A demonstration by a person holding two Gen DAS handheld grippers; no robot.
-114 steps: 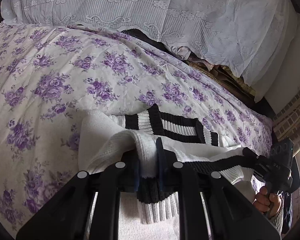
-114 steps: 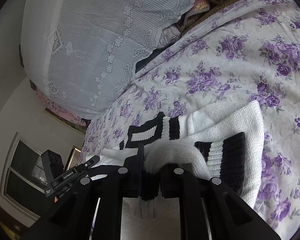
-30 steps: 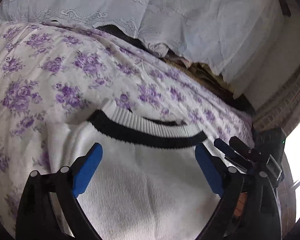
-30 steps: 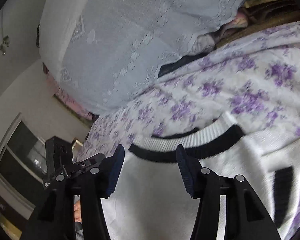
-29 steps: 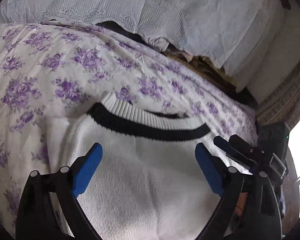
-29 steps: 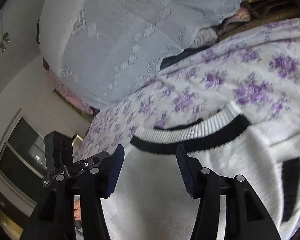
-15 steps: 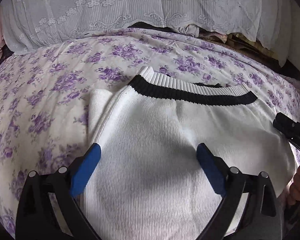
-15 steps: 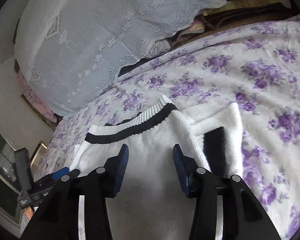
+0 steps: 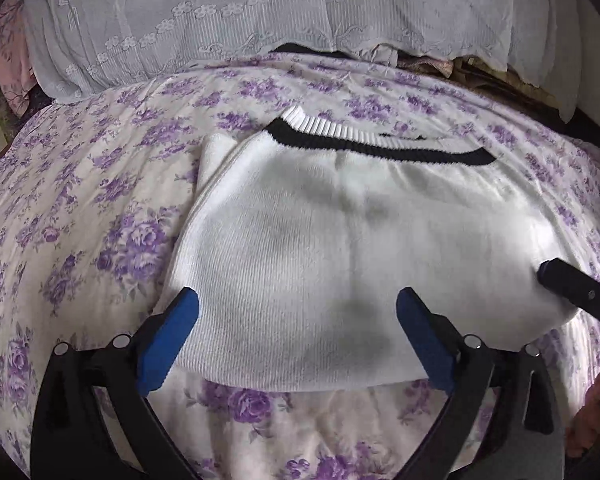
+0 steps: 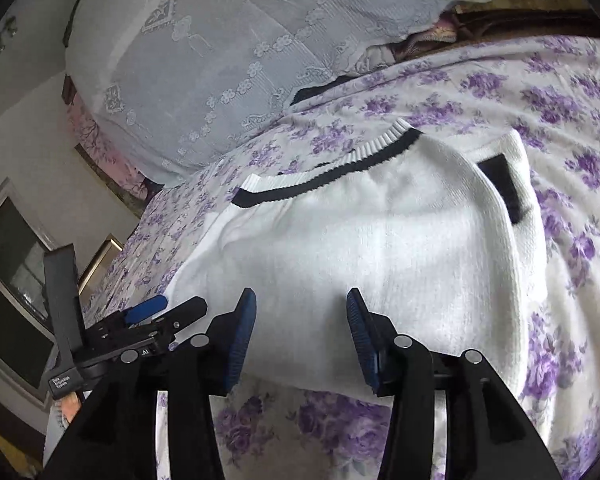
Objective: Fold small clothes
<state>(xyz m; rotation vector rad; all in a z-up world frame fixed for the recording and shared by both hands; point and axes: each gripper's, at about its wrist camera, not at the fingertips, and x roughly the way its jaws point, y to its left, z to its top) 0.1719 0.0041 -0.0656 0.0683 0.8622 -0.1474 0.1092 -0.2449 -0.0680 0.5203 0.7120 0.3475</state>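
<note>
White knit sweater (image 9: 340, 248), black stripe at the ribbed collar, lies folded flat on the purple-flowered bedspread (image 9: 80, 220); collar toward the far side, folded edge nearest. A black-striped cuff (image 10: 504, 188) shows at its right side. Left gripper (image 9: 298, 320) over the near edge, jaws spread wide and just been opening, nothing gripped. Right gripper (image 10: 300, 320) near the same edge, jaws partly open, holding nothing. Lace-covered pillow (image 9: 260, 20) beyond.
</note>
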